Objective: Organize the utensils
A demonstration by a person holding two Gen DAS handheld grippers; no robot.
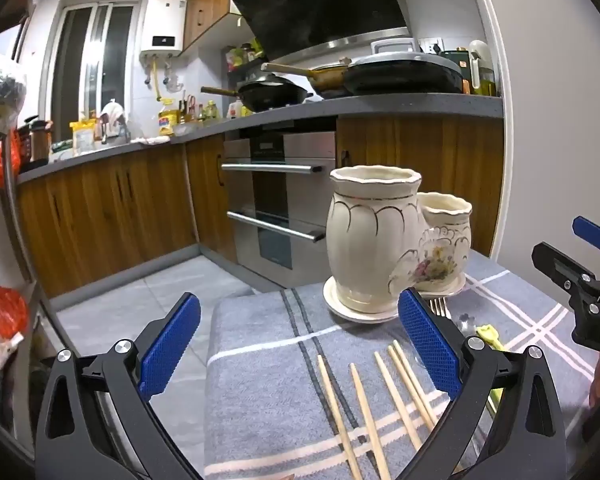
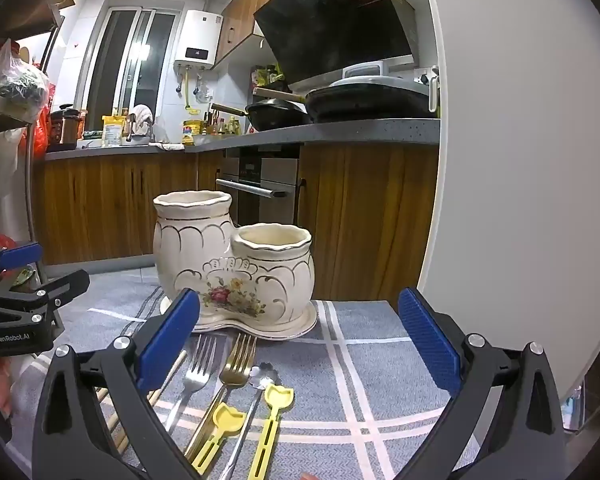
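Left gripper [image 1: 298,346] hangs wide open with nothing between its blue ribbed pads, nose tipped a little down over the wooden chopsticks [image 1: 364,404], which lie loose on the cloth from about five to six o'clock in its view. Right gripper [image 2: 299,344] is just as wide and just as empty — beneath it, around six o'clock, sit a silver fork [image 2: 198,368], a gold fork [image 2: 236,364], a steel spoon [image 2: 262,376] and two yellow plastic utensils [image 2: 276,404]. Ahead at twelve stands the holder [image 2: 236,264]: a glazed cream ceramic double pot, tall mouth and short mouth joined on one saucer, gold scallop lines, a painted flower.

Nothing is in it yet, so I judge the sorting is only starting. Best approach, I'd say: drop low, pinch one thin stick across its width near the middle, and lift level — the grey checked towel [image 1: 268,360] is soft, so the pads can press into it.
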